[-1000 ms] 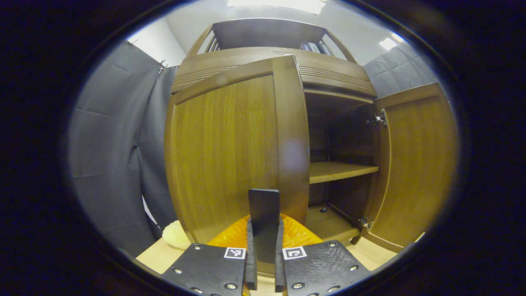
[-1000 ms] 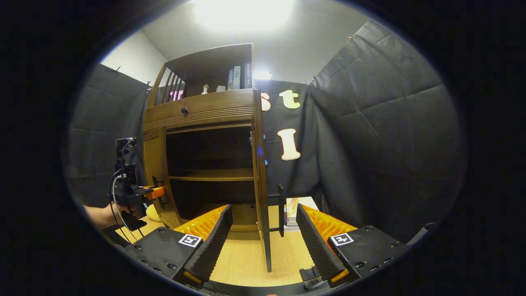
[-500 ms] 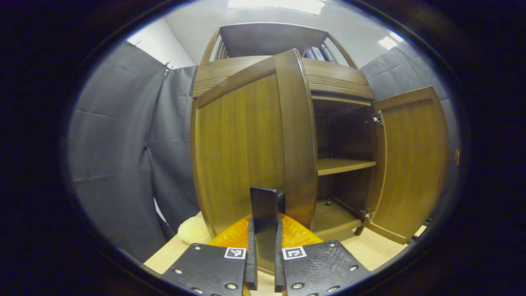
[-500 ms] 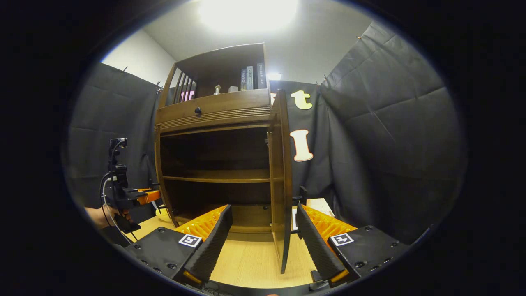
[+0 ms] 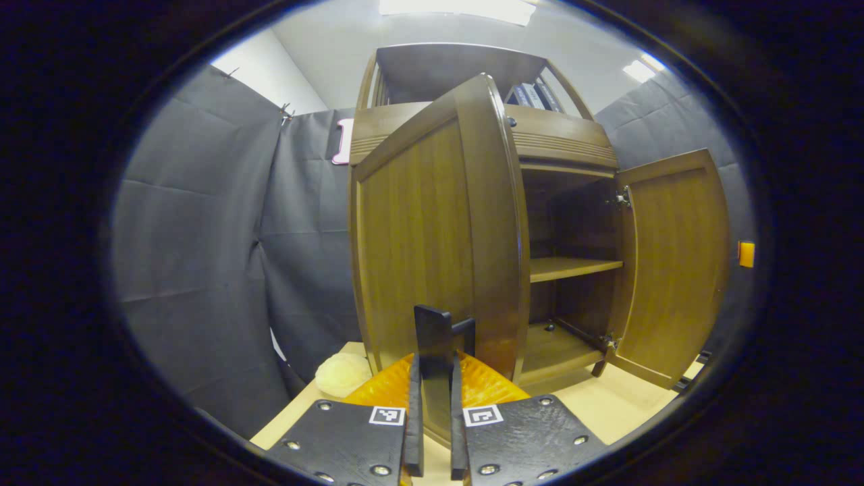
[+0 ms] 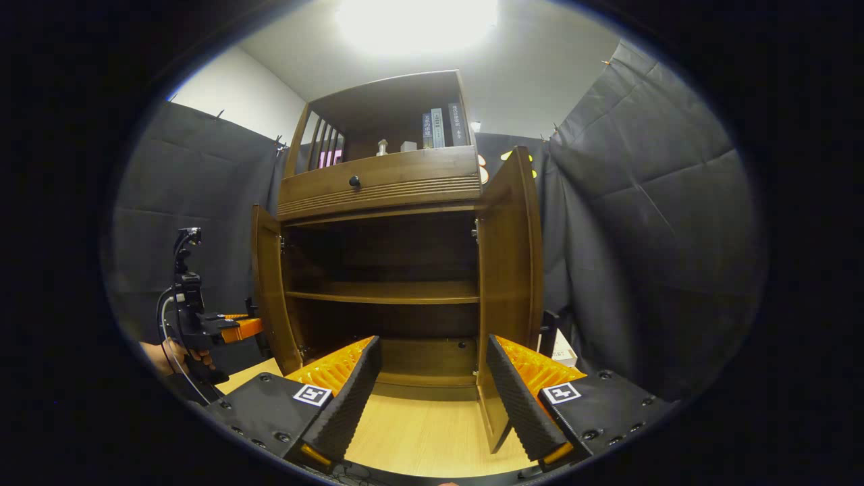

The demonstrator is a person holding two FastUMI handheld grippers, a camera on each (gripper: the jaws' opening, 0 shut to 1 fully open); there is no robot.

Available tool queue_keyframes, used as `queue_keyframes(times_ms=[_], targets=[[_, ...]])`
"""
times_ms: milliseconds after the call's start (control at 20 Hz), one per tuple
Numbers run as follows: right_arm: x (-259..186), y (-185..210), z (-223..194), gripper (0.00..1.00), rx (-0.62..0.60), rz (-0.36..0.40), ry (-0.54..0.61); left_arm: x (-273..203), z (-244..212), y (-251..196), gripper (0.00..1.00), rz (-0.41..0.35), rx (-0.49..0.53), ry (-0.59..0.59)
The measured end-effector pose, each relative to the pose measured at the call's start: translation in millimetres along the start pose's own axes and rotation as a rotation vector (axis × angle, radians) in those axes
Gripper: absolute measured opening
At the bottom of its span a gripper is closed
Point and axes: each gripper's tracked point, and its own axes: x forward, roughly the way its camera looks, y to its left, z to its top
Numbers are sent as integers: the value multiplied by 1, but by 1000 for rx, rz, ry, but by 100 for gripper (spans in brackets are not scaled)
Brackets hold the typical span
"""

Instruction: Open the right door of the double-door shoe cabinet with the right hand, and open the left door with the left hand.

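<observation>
My left gripper [image 5: 432, 432] is clamping the dark handle [image 5: 435, 337] of the left door [image 5: 432, 250] of the shoe cabinet [image 6: 385, 189]: both fingers are pressing on the upright bar of the handle, which is standing between them. In the left gripper view, the left door is standing swung well out from the cabinet front, its free edge facing me. Beyond it the right door [image 5: 675, 270] is also hanging open, showing its inner face and hinges. A pale rounded object [image 5: 343, 374] is lying on the desk [image 5: 607, 412] near the cabinet's left corner, just beside the open left door.

In the right gripper view, my right gripper [image 6: 432, 398] is hovering in front of the cabinet with its fingers [image 6: 351, 398] spread wide apart, holding nothing. The cabinet is standing at the back edge of the desk, with both doors open and its inner shelf [image 6: 385, 293] showing between them. A drawer with a dark knob [image 6: 354, 181] is sitting above the doors, and books [image 6: 442, 127] are standing on the top shelf.
</observation>
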Motion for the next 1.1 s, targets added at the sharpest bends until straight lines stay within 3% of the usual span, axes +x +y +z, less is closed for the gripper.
queue_keyframes(times_ms=[750,1100], targets=[[7,72,-2,98,-16,58,-5,-41,-3,95,14,61,-19,-12],[2,78,2,98,-27,11,-19,-54,-8,136,14,103,-43,-5]])
